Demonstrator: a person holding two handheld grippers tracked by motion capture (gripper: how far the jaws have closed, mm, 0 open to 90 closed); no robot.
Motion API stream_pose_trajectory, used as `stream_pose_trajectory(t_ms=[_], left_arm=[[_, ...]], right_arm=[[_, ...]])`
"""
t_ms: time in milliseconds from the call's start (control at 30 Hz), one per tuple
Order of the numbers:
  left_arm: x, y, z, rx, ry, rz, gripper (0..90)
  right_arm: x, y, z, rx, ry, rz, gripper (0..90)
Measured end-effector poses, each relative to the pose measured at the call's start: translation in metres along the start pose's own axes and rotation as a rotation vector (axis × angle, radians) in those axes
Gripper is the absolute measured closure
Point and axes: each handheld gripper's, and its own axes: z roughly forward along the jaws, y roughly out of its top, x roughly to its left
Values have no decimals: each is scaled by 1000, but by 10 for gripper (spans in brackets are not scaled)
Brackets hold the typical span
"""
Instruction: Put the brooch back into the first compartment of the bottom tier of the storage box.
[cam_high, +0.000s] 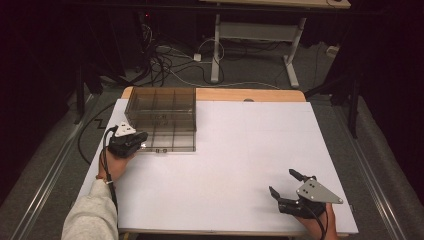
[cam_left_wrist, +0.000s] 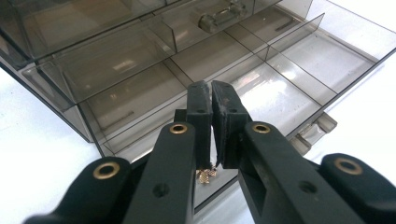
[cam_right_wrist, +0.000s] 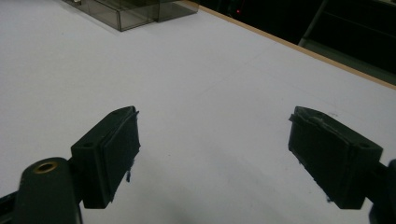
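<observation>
A smoky clear compartment box (cam_high: 160, 120) stands open at the back left of the white sheet. My left gripper (cam_high: 143, 142) is at the box's front left corner. In the left gripper view the jaws of the left gripper (cam_left_wrist: 211, 86) are pressed together above the box's divided tray (cam_left_wrist: 268, 51). A tiny gold piece (cam_left_wrist: 205, 175) shows low behind the pads, and I cannot tell whether it is held or lies in the tray. My right gripper (cam_high: 282, 181) rests open near the front right edge. Nothing lies between the jaws of the right gripper (cam_right_wrist: 217, 123).
The white sheet (cam_high: 240, 150) covers a wooden table whose back edge (cam_high: 250, 94) shows behind it. Beyond the table are a desk frame (cam_high: 216, 45) and loose cables (cam_high: 165, 62) on the floor. A latch (cam_left_wrist: 222, 18) sits on the box's lid.
</observation>
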Motion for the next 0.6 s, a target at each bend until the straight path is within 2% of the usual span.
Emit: stream_pose_trajectory(t_ms=[300, 433, 500, 533, 600], left_arm=[[-4, 5, -5, -43, 1, 5, 832], [-7, 7, -7, -63, 4, 18, 795], [-9, 7, -7, -75, 7, 24, 739], [-9, 8, -8, -76, 1, 26, 739], [-11, 8, -9, -82, -5, 34, 661]], right_arm=[[0, 0, 0, 1, 2, -3, 167], [0, 0, 0, 1, 3, -7, 167], [0, 0, 0, 2, 3, -7, 167], [0, 0, 0, 2, 3, -7, 167], [0, 0, 0, 3, 3, -6, 168]])
